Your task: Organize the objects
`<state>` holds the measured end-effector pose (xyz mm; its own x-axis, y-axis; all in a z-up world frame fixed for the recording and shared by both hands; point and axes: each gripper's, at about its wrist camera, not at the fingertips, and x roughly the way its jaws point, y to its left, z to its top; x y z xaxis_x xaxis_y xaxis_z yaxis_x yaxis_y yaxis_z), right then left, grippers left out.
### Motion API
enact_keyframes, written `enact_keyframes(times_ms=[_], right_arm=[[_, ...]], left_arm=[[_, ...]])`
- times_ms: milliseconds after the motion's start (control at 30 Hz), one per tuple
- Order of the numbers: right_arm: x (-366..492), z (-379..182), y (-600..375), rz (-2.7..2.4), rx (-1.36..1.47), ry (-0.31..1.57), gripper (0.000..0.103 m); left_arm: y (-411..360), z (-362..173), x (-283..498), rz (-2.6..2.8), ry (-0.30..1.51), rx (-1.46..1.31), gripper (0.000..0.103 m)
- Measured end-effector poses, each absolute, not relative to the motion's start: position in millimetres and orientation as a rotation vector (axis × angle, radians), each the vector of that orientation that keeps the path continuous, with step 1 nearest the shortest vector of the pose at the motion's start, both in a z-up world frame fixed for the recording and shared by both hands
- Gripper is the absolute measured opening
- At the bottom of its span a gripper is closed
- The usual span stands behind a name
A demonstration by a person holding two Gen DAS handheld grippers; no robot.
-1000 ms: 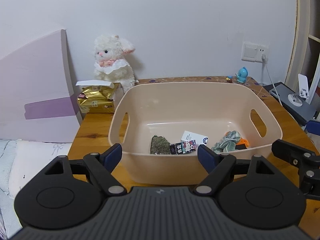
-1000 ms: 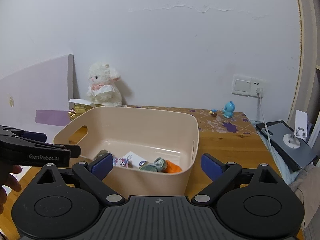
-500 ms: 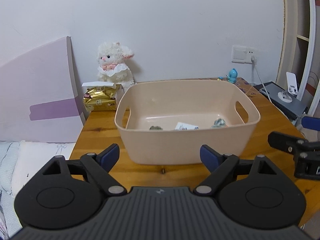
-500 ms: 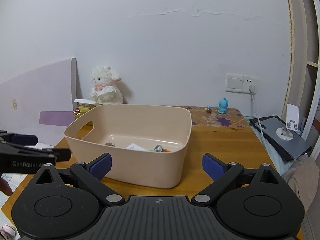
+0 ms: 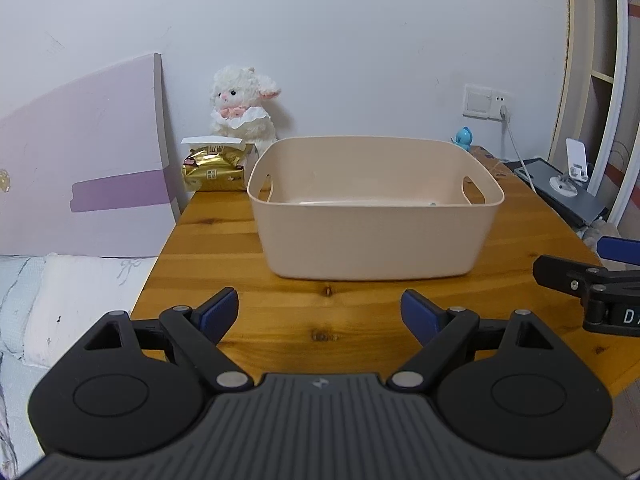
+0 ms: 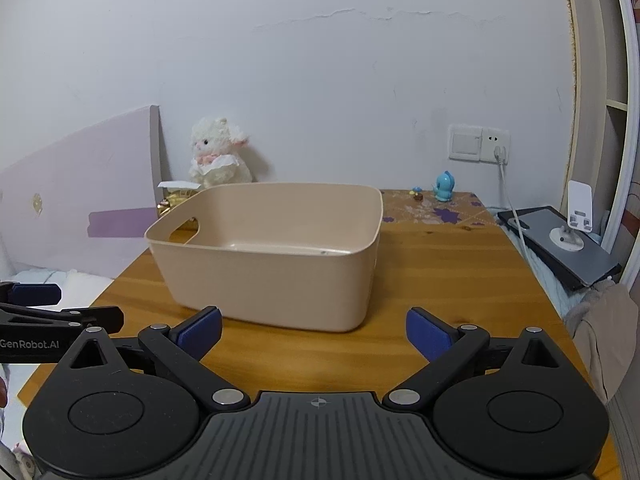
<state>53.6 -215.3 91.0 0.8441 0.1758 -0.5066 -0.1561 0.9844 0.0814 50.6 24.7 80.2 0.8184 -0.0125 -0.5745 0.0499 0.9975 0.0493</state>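
A wooden bench (image 5: 240,264) with a honey-coloured grain stands against a white wall. On it rests a beige plastic basket (image 5: 376,236) with cut-out handles, about mid-bench. Behind the basket's left corner lies a gold foil packet (image 5: 214,168), and a white plush lamb (image 5: 242,108) sits by the wall next to it. Toward the back right corner stands a small blue figurine (image 6: 445,186) on a patterned purple-flowered patch (image 6: 432,210) of the surface.
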Motion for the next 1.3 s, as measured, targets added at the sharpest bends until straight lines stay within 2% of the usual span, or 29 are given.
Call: enact_keyframes(times_ms=[167,900,1300], right_arm=[[36.8,96.0,-209.5,0.192,0.013,0.527,0.103],[-16.2,108.5,-222.4,0.193,0.056,0.502,0.103],[-36.2,119.1,-221.9,0.199,0.026,0.468,0.103]], left_arm=[[22.3,86.2,32.6,-0.017,0.581,0.077,0.089],[20.4,112.1,-35.5,-0.005,0.497,0.035,0.089],[20.2,113.2,-48.4,-0.001,0.489,0.049,0.089]])
